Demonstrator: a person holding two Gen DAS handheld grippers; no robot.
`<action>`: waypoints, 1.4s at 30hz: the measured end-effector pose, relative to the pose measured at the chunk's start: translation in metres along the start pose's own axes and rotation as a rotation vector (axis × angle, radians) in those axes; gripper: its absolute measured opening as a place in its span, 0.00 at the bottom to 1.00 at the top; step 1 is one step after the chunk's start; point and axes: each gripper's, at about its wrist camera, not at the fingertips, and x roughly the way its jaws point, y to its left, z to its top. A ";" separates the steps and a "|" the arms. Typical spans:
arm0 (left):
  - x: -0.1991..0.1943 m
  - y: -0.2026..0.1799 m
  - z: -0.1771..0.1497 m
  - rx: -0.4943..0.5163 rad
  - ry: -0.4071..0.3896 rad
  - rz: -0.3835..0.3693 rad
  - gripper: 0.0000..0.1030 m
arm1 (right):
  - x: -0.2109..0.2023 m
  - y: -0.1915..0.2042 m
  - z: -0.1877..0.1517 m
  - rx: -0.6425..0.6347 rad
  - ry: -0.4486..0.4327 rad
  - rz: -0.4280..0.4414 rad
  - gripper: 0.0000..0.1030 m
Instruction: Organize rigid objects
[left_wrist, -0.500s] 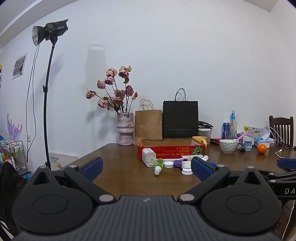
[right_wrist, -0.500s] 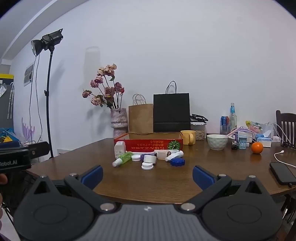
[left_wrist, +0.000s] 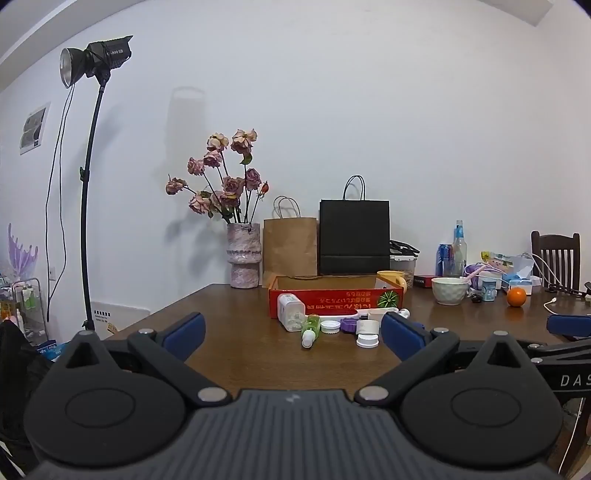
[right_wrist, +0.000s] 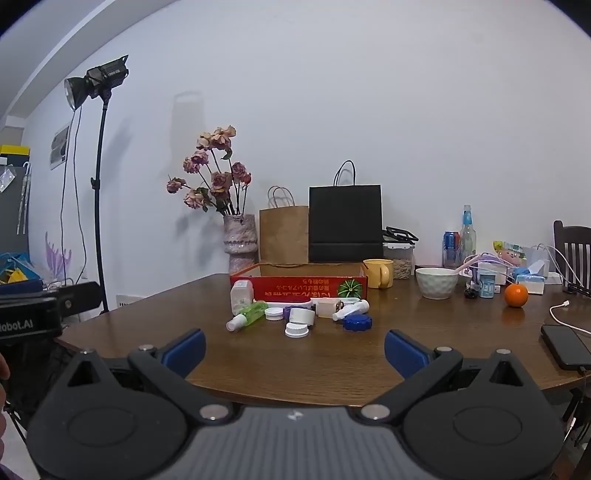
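A: How do the fingers stand?

B: Both spread wide. The left gripper (left_wrist: 293, 330) holds nothing and touches nothing; its blue pads (left_wrist: 184, 330) hang over the near part of the wooden table (left_wrist: 236, 354). The right gripper (right_wrist: 294, 349) is equally wide and bare, its pads over the table's near edge.

A: And the things to sort?

B: A small cluster sits mid-table, just in front of a shallow red cardboard box (right_wrist: 299, 290) printed with a green pumpkin. A white flip-top bottle (right_wrist: 241, 295) stands upright at the box's left corner. A green spray bottle (right_wrist: 249, 315) lies on its side beside it, nozzle toward the camera. Then come white caps (right_wrist: 296, 329), a purple cap (left_wrist: 348, 325), a small beige box (right_wrist: 327, 307), a white tube (right_wrist: 351, 309) lying flat and a blue ridged lid (right_wrist: 357, 322).

A: Room to move?

B: Bare wood lies between both grippers and the cluster. Behind the box stand a vase of dried roses (left_wrist: 243, 260), a brown paper bag (left_wrist: 290, 245) and a black paper bag (left_wrist: 354, 236). To the right are a yellow mug (right_wrist: 378, 272), a white bowl (right_wrist: 436, 282) and an orange (right_wrist: 516, 295); a phone (right_wrist: 567, 345) on a cable lies near the right edge.
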 end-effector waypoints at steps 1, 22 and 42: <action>0.000 0.000 0.000 0.000 -0.001 0.001 1.00 | 0.000 0.001 0.000 -0.002 -0.001 0.000 1.00; 0.002 0.004 -0.003 -0.002 0.004 -0.011 1.00 | -0.001 -0.003 0.002 0.005 0.005 0.000 1.00; 0.002 0.005 -0.004 -0.001 -0.006 -0.006 1.00 | -0.003 -0.004 0.002 -0.003 0.003 -0.002 1.00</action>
